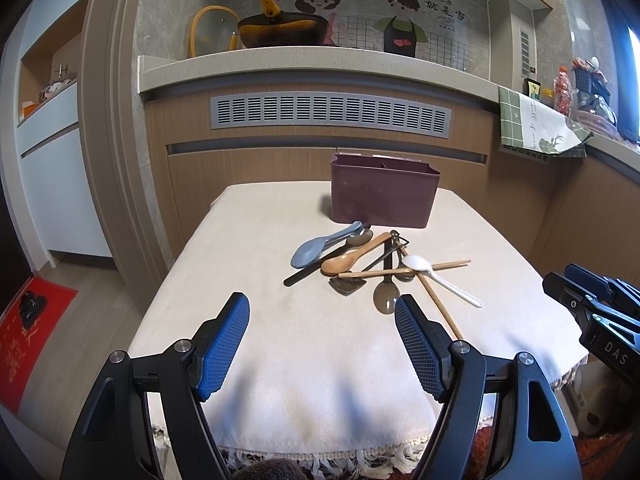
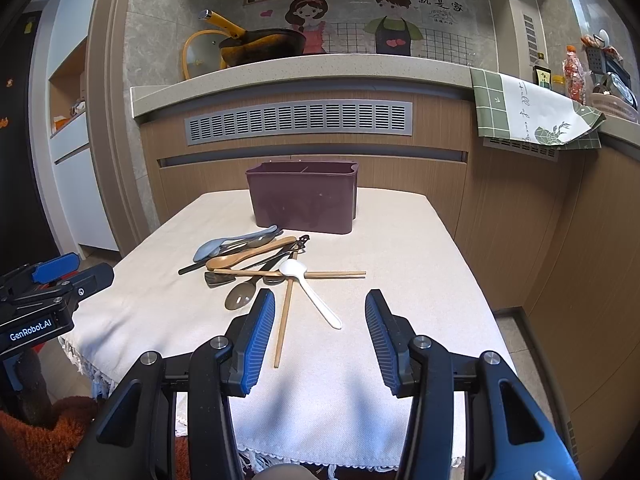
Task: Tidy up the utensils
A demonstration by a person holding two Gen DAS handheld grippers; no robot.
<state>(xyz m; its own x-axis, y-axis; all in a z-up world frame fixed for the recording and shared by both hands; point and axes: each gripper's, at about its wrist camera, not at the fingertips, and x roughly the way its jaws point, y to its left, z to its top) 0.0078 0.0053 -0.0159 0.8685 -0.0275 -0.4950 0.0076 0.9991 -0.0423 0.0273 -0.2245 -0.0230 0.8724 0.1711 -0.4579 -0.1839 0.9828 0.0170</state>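
Note:
A maroon utensil holder with an inner divider stands at the table's far side. In front of it lies a heap of utensils: a blue spoon, a wooden spoon, a white plastic spoon, two chopsticks, dark metal spoons and a black-handled tool. My left gripper is open and empty, just short of the heap. My right gripper is open and empty above the white spoon's handle end.
The table wears a cream cloth with a fringed near edge. Behind it runs a wooden cabinet front with a vent grille. On the counter above are a wok and a draped green towel.

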